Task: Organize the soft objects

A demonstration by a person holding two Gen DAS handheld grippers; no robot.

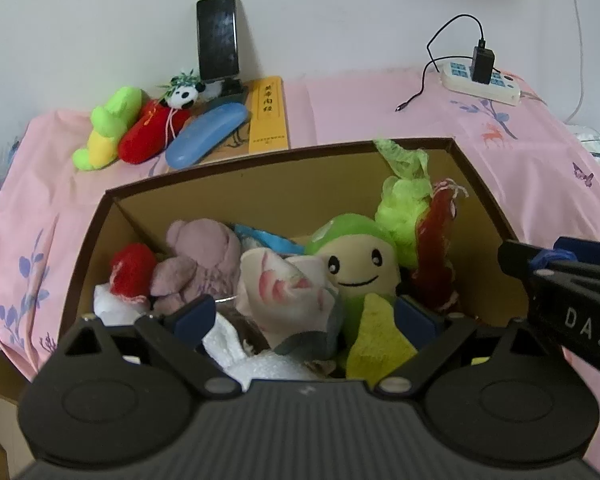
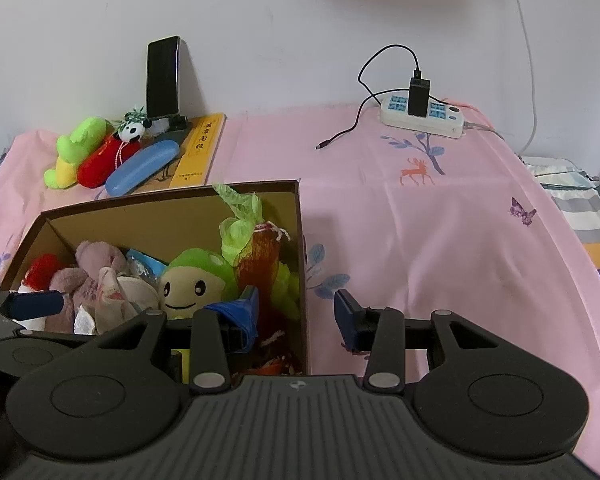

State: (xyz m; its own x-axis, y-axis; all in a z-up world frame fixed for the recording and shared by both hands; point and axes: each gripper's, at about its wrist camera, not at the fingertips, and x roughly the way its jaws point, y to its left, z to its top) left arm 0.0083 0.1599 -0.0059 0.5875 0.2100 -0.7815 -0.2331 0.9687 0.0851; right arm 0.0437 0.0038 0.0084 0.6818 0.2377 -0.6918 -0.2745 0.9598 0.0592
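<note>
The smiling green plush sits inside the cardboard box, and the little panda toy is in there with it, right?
Not quite. The smiling green plush is inside the cardboard box, but the panda toy lies outside it, on the pink cloth near the wall, as the left wrist view shows.

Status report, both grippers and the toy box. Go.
Left gripper open over the box. Right gripper open, empty, straddling the box's right wall. Smiling green plush inside. Nothing blocking.

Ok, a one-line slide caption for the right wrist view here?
Right gripper open astride the right wall of the cardboard box full of plush toys, smiling green plush inside.
</note>
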